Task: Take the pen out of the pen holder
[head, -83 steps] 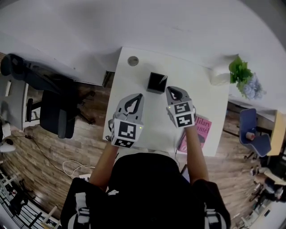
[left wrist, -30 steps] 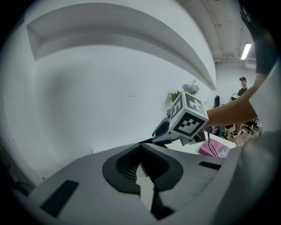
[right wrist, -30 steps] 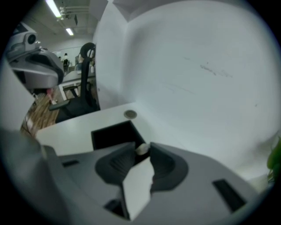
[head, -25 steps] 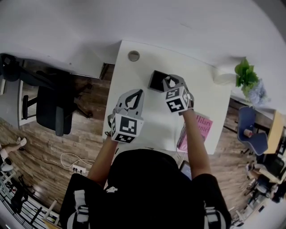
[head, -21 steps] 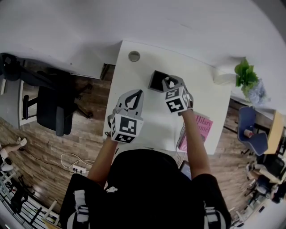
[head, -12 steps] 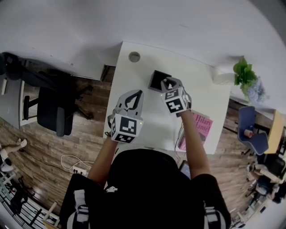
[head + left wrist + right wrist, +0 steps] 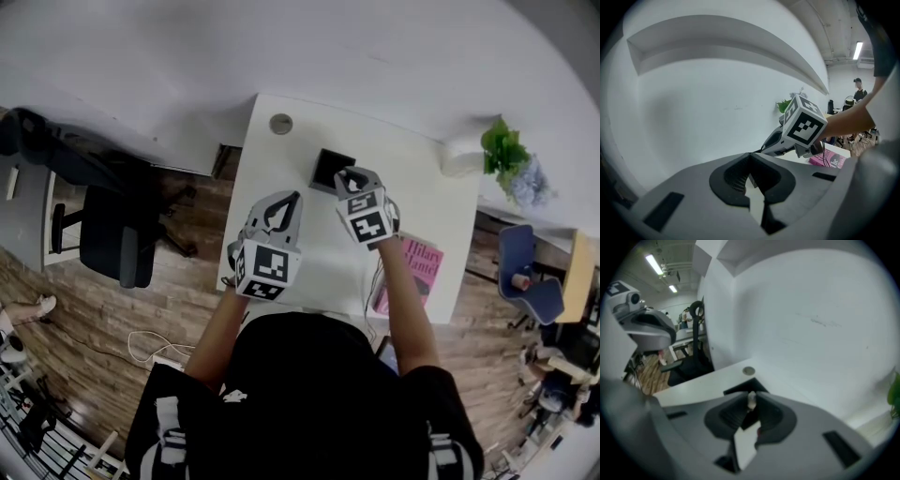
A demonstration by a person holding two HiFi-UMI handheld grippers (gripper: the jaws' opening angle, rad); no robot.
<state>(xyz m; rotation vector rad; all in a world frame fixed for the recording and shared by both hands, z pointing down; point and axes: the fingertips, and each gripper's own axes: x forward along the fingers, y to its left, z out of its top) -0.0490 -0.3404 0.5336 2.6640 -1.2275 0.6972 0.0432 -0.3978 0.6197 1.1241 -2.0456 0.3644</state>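
**A:** Why does the right gripper [image 7: 348, 178] lean down over the black square pen holder [image 7: 331, 171] at the far side of the white desk [image 7: 309, 258]?

**B:** That is where the slim pen with the pale top [image 7: 751, 401] sticks out. Only its upper end shows, right at the pen holder's mouth, so the reach has to come from above.

**A:** And the jaws?

**B:** Closing, with the pale end between the two tips; the pads look pressed on it from either side. The rest of the pen is hidden behind them, so I judge it mostly inside — not yet out.

**A:** The left gripper [image 7: 292, 201] sits apart, nearer the person. Why?

**B:** It has no job here, I think. Its jaws are together with nothing in them, and it hangs over bare desk. Nothing braces the pen holder, so a straight upward pull matters — a slanted one could tip it.

**A:** The pink book [image 7: 419, 267]?

**B:** Off to the right, out of the way.
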